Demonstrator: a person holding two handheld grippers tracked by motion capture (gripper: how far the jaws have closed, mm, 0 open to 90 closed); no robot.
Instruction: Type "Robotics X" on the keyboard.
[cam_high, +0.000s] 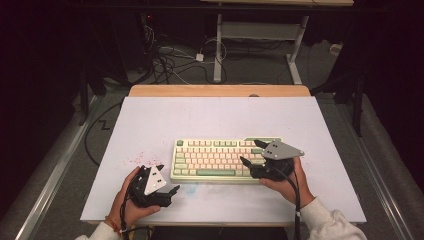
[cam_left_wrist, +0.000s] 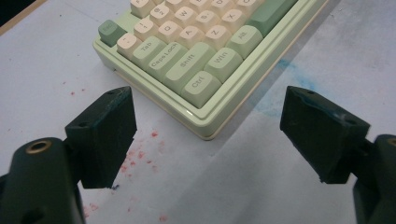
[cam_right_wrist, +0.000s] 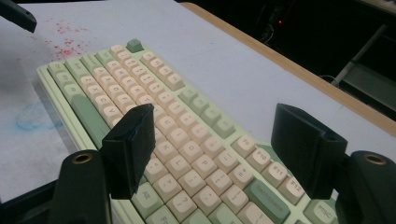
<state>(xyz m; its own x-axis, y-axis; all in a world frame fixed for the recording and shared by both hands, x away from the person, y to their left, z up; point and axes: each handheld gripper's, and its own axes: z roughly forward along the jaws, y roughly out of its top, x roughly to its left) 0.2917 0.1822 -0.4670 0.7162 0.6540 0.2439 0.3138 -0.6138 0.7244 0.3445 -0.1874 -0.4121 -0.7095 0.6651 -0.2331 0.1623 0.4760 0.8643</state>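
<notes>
A pale green keyboard (cam_high: 215, 160) with cream keys lies flat on the white table (cam_high: 210, 117), near its front. My left gripper (cam_high: 168, 178) hovers just off the keyboard's front left corner, open and holding nothing. In the left gripper view, my left gripper (cam_left_wrist: 208, 107) faces the Ctrl corner of the keyboard (cam_left_wrist: 196, 51) with its jaws wide apart. My right gripper (cam_high: 250, 151) hangs over the keyboard's right end, also open. In the right gripper view, my right gripper (cam_right_wrist: 212, 119) stands above the right-hand keys of the keyboard (cam_right_wrist: 154, 107), jaws spread and gripping nothing.
Red specks (cam_high: 135, 160) and a blue smudge (cam_high: 190, 189) stain the table to the left and in front of the keyboard. A wooden strip (cam_high: 220, 91) runs along the far edge. Cables (cam_high: 170, 60) and a white desk frame (cam_high: 218, 50) stand on the floor beyond.
</notes>
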